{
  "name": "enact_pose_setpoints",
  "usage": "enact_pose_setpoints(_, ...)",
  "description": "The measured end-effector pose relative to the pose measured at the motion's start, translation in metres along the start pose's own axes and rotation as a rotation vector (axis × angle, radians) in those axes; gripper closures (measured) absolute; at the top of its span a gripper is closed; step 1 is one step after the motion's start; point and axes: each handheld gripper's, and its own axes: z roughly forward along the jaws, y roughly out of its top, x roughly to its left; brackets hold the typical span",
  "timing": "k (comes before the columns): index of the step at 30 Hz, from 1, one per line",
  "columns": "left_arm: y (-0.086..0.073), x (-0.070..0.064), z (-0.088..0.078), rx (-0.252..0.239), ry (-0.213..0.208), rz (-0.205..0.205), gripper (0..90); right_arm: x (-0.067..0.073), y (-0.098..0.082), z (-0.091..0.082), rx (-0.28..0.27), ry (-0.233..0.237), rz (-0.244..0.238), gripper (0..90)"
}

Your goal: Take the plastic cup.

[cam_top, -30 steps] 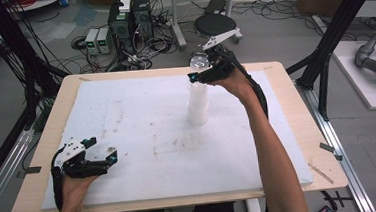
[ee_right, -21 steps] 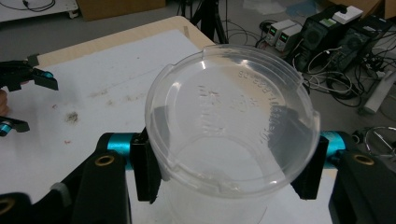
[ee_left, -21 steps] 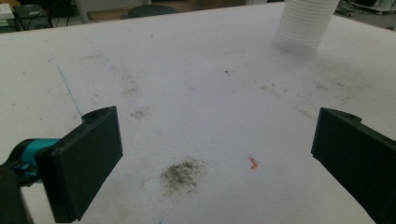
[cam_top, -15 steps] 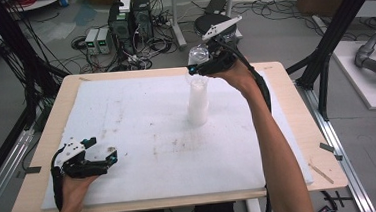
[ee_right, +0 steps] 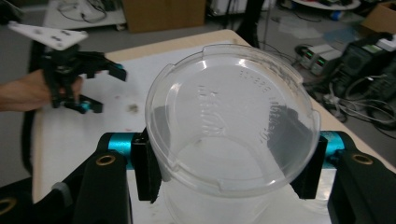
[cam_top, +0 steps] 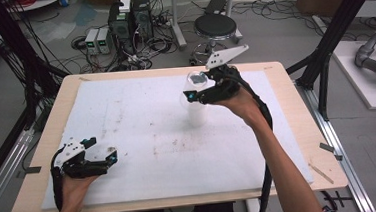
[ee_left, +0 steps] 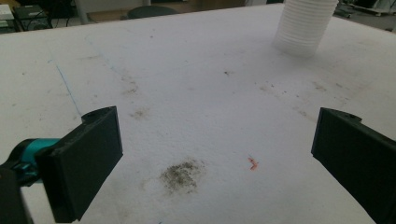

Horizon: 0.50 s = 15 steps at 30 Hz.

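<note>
A clear plastic cup (cam_top: 194, 79) (ee_right: 229, 121) hangs tilted just above a white stack of cups (cam_top: 195, 113) standing on the middle of the white mat. My right gripper (cam_top: 195, 88) (ee_right: 229, 163) is shut on the clear cup, one jaw on each side of its wall, and the cup's mouth faces the camera. The stack (ee_left: 303, 23) also shows far off in the left gripper view. My left gripper (cam_top: 103, 148) (ee_left: 217, 154) (ee_right: 105, 88) stands open over the mat's front left with nothing between its jaws.
The white mat (cam_top: 142, 124) covers a wooden table (cam_top: 299, 143) and is stained with dark smudges (ee_left: 182, 175). Beyond the far edge stand a black stool (cam_top: 215, 26) and electronics with cables (cam_top: 130, 20) on the floor.
The right gripper rose from the stack with the clear cup, then came lower and tilted it. The left gripper has stayed put.
</note>
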Motion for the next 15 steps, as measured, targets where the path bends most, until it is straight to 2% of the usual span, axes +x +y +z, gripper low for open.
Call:
enact_pose_setpoints(3,0.0,0.0,0.001,0.005,-0.008,0.002,1.8,0.011,-0.013,-0.001,-0.029,0.023,0.014,40.6)
enact_pose_setpoints(4,0.0,0.0,0.001,0.01,-0.012,0.003,1.8,0.019,-0.022,-0.001,-0.051,0.031,0.009,40.6)
enact_pose_setpoints(5,0.0,0.0,0.001,0.009,-0.013,0.004,1.8,0.019,-0.022,-0.001,-0.051,0.031,0.009,40.6)
enact_pose_setpoints(9,0.0,0.0,0.0,0.0,-0.019,0.0,1.8,0.033,-0.039,0.0,-0.083,0.059,0.017,40.6)
enact_pose_setpoints(10,0.0,0.0,0.0,-0.001,-0.019,-0.003,1.8,0.041,-0.049,0.003,-0.103,0.074,0.019,40.5)
enact_pose_setpoints(13,0.0,0.001,0.0,-0.003,-0.022,-0.009,1.8,0.046,-0.058,0.007,-0.102,0.072,0.015,40.6)
enact_pose_setpoints(15,0.0,0.001,0.0,-0.004,-0.025,-0.008,1.8,0.048,-0.066,0.012,-0.113,0.086,0.029,40.6)
